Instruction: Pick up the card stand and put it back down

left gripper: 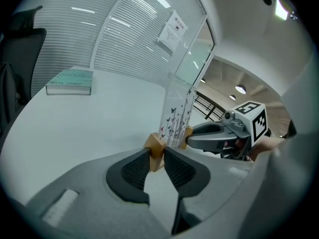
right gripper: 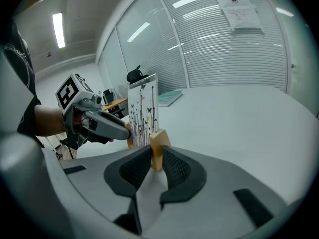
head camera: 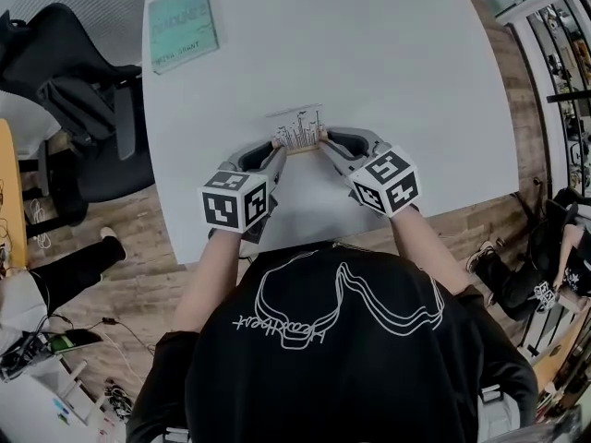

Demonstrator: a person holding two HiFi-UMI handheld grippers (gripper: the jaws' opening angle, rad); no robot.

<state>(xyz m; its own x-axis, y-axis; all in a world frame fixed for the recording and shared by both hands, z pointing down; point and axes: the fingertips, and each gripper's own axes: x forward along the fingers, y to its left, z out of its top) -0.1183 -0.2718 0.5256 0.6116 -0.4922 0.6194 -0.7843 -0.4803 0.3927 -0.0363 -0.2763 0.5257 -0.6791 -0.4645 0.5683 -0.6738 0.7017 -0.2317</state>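
One card stand (head camera: pixel 298 132) | ends clamped: left hand-held gripper (left gripper: pixel 155 156), right hand-held gripper (right gripper: pixel 156 156)

A teal book (head camera: pixel 185 24) lies on the white table (head camera: pixel 388 53) toward eleven o'clock, a black office chair (head camera: pixel 88 109) at nine, and seemingly a paper notice (left gripper: pixel 173 31) on the blinds beyond.
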